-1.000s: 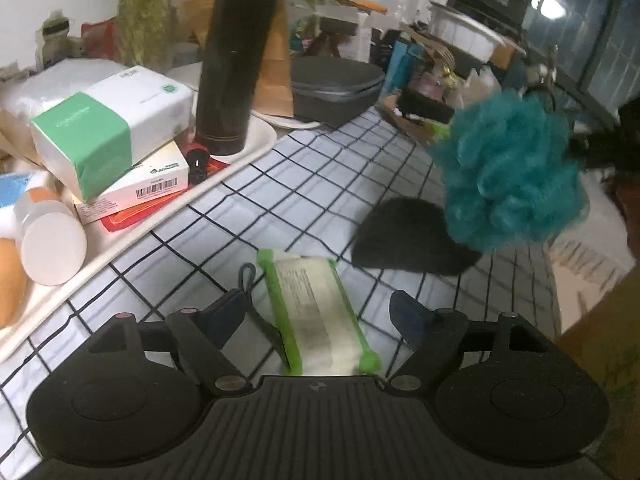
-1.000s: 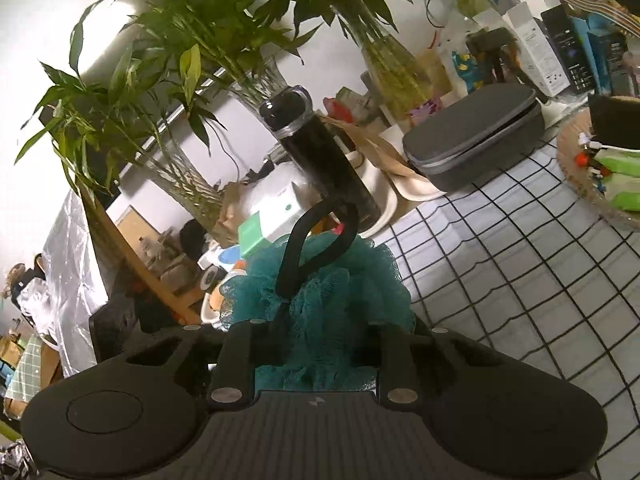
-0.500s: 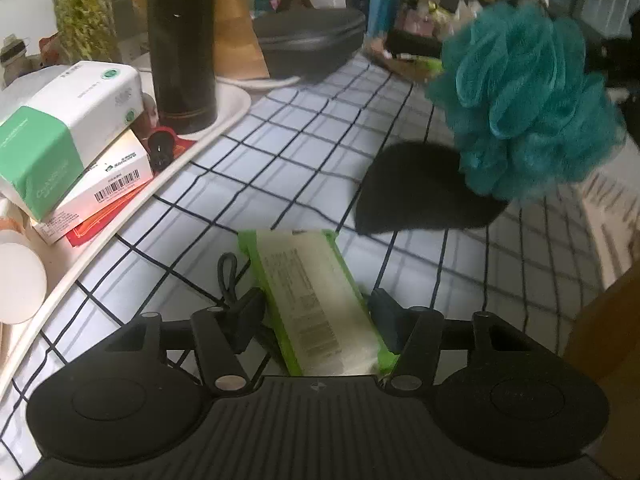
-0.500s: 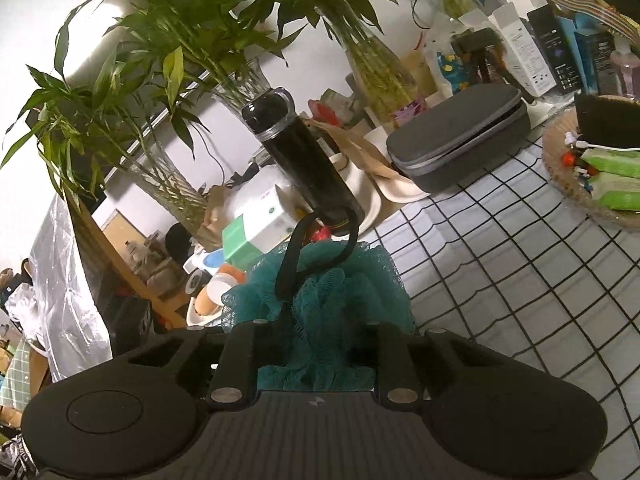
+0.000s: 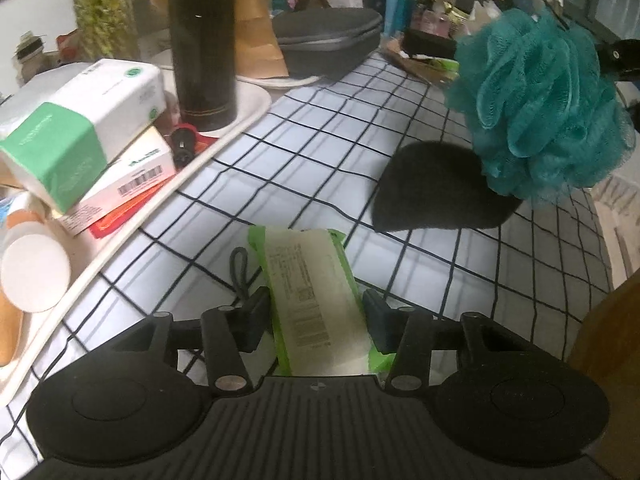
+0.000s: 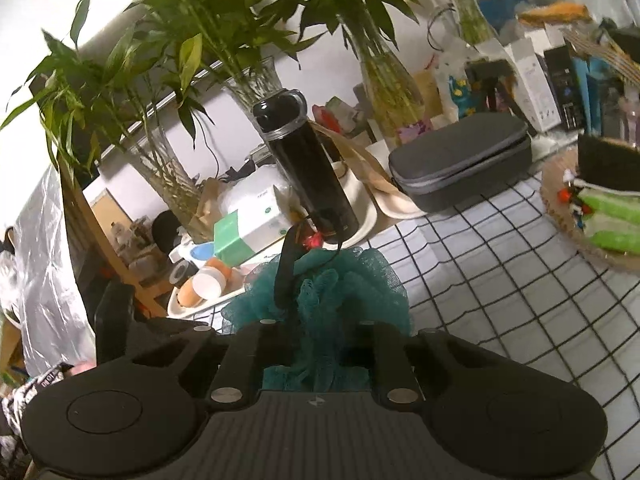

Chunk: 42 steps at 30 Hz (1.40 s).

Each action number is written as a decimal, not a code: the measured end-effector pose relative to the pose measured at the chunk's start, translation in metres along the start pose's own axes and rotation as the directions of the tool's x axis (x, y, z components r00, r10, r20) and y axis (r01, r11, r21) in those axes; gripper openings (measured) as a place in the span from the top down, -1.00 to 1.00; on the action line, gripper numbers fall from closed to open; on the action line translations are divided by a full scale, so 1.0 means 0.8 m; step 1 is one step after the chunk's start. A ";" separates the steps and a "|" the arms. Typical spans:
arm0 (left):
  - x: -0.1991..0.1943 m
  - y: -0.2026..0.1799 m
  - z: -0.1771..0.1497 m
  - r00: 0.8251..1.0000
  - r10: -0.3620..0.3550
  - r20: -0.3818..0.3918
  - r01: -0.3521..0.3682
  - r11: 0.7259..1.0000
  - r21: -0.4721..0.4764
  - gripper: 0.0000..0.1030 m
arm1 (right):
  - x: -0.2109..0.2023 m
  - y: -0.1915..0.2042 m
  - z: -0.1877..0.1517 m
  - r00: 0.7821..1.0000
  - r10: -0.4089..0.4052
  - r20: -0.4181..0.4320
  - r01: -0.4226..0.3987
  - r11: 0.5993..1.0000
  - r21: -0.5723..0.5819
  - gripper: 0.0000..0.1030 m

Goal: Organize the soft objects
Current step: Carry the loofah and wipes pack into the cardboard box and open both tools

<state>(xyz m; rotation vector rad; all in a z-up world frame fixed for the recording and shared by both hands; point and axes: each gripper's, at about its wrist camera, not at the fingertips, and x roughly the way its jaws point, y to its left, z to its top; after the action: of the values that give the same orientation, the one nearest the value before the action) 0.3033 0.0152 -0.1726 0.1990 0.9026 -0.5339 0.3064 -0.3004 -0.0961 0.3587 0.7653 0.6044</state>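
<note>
Two grips matter: my left gripper (image 5: 316, 316) straddles the wipes pack (image 5: 316, 300) on the tablecloth (image 5: 320, 152), jaws narrow against its sides, long axis running straight ahead between the fingers. My right gripper (image 6: 316, 356) holds the teal bath pouf (image 6: 332, 280) aloft, ahead and right of the left one.

The checked tabletop (image 5: 320, 128) lies open down its middle, hemmed by the white tray (image 5: 224, 142) along its left edge, the grey case (image 5: 326, 46) at its far edge and the woven basket (image 6: 560, 216) toward its right edge.
</note>
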 end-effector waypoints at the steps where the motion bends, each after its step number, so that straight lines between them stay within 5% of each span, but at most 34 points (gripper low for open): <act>1: -0.003 0.001 -0.001 1.000 0.002 0.003 -0.002 1.000 0.000 0.07 | -0.001 0.000 0.000 1.000 -0.002 0.004 0.002 1.000 0.001 0.66; 9: -0.027 0.003 -0.007 0.999 0.028 0.023 -0.028 1.000 0.001 0.09 | -0.023 0.018 -0.003 1.000 -0.021 0.018 0.022 0.999 -0.039 0.67; 15: -0.026 -0.001 -0.021 0.993 0.118 -0.028 -0.116 0.991 0.063 0.08 | -0.038 0.029 -0.008 0.999 -0.037 0.013 0.038 0.996 -0.076 0.66; 26: -0.010 0.007 -0.017 0.987 0.145 -0.071 -0.146 0.989 -0.008 0.07 | -0.072 0.046 -0.008 0.997 -0.071 0.023 0.073 0.991 -0.117 0.69; 42: -0.174 -0.006 -0.004 0.983 0.164 0.076 -0.157 0.983 -0.098 0.08 | -0.154 0.134 -0.019 0.999 0.023 0.046 -0.011 0.969 -0.247 0.71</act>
<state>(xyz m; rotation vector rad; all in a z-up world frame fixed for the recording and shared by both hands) 0.2288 0.0617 -0.0647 0.1633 0.8197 -0.3475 0.1852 -0.2935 0.0147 0.1498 0.6324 0.6967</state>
